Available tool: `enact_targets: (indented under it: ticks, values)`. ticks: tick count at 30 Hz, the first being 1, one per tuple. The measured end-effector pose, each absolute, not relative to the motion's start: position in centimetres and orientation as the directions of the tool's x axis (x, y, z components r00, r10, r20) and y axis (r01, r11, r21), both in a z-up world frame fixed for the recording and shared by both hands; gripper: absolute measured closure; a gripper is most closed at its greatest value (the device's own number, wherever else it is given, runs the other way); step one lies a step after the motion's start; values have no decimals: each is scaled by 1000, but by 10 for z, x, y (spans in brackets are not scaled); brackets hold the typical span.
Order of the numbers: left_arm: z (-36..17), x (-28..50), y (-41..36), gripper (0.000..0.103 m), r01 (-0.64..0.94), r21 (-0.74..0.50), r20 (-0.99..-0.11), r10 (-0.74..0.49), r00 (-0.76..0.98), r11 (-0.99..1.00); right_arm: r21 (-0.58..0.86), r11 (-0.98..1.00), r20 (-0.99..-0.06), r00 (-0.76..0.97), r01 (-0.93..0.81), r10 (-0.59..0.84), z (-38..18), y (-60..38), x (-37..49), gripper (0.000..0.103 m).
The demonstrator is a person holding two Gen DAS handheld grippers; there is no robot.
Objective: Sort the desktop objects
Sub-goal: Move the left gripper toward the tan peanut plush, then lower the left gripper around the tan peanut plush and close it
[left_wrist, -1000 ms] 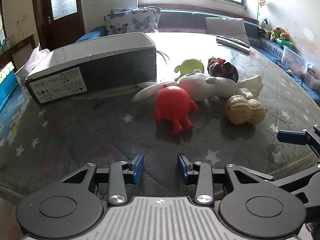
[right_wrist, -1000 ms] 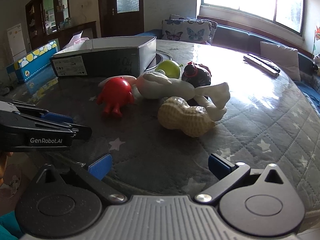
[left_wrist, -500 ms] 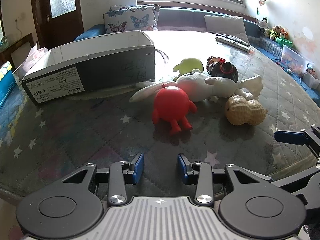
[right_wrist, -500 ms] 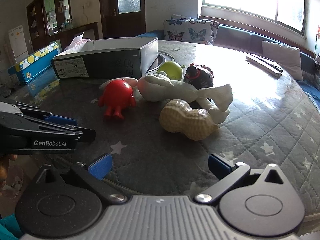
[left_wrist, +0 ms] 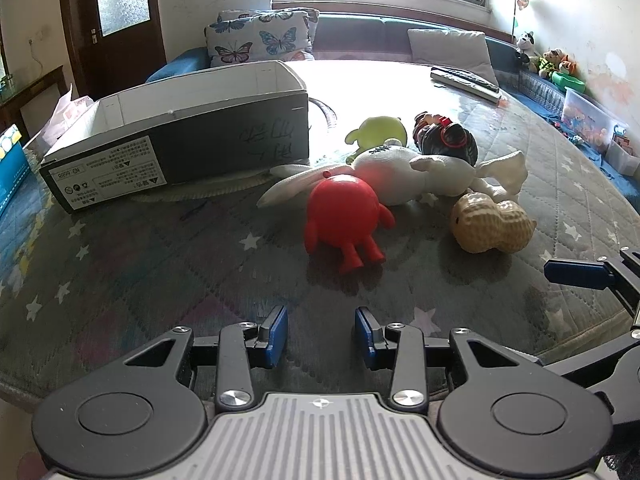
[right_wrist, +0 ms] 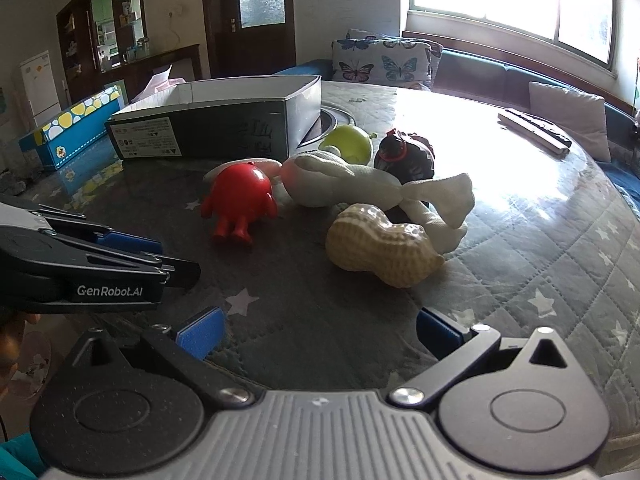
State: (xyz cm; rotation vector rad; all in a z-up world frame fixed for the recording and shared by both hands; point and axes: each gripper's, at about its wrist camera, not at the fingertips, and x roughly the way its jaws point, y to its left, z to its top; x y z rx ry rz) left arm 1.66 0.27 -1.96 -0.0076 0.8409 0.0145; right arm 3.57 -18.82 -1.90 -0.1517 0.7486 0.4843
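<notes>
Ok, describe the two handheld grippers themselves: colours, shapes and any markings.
Both match. The left gripper has black linkage arms with round black pivot discs, silver screws, a ribbed grey centre plate and flat blue pads on its fingers. The right gripper has the same build and blue pads. Seen side-on from the right wrist, the left one carries white "GenRobot.AI" lettering. No cables or sleeves are clearly visible.

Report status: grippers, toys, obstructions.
Left gripper open, empty. Right gripper open wide, empty. Red toy and peanut toy unsorted beside open box. Nothing blocking.
</notes>
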Motion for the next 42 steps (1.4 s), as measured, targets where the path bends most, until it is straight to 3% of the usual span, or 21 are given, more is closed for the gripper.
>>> enact_targets:
  ticks: [42]
  values:
    - [-17,42,7,64,9,-31,-757,-30,652,999,69,871,-663,630,-487,405,-14,-186,56,0]
